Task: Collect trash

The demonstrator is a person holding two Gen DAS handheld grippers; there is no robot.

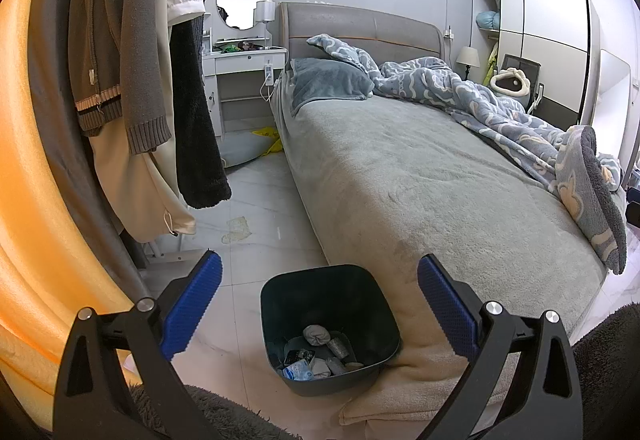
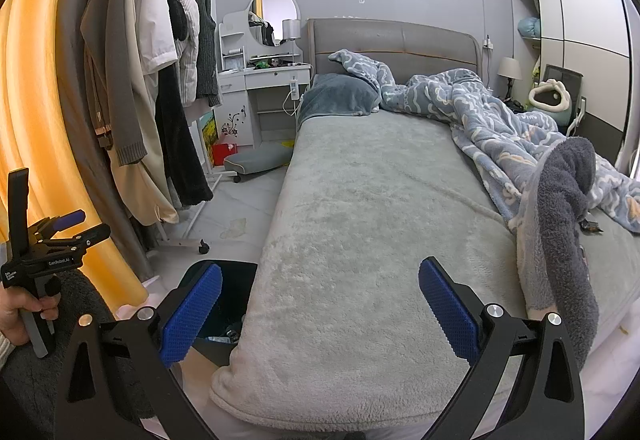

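Observation:
A dark bin (image 1: pixel 330 324) stands on the floor at the bed's foot corner, holding several crumpled scraps and wrappers (image 1: pixel 316 354). My left gripper (image 1: pixel 318 306) hovers open above it, nothing between its blue pads. A pale crumpled piece of trash (image 1: pixel 237 230) lies on the tiles beside the bed, also seen as the same scrap (image 2: pixel 236 228) in the right wrist view. My right gripper (image 2: pixel 320 310) is open over the bed's grey cover (image 2: pixel 380 220), with the bin (image 2: pixel 224 304) half hidden at its left. A small dark wrapper (image 2: pixel 591 226) lies on the bed by the blanket. The left gripper (image 2: pixel 60 228) shows in a hand at far left.
A clothes rack (image 2: pixel 152 80) on wheels stands left of the bed by an orange curtain (image 2: pixel 36 100). A white vanity (image 2: pixel 272 80), a floor cushion (image 2: pixel 256 160) and yellow scraps (image 1: pixel 268 138) lie beyond. A blue patterned blanket (image 2: pixel 500 120) covers the bed's right side.

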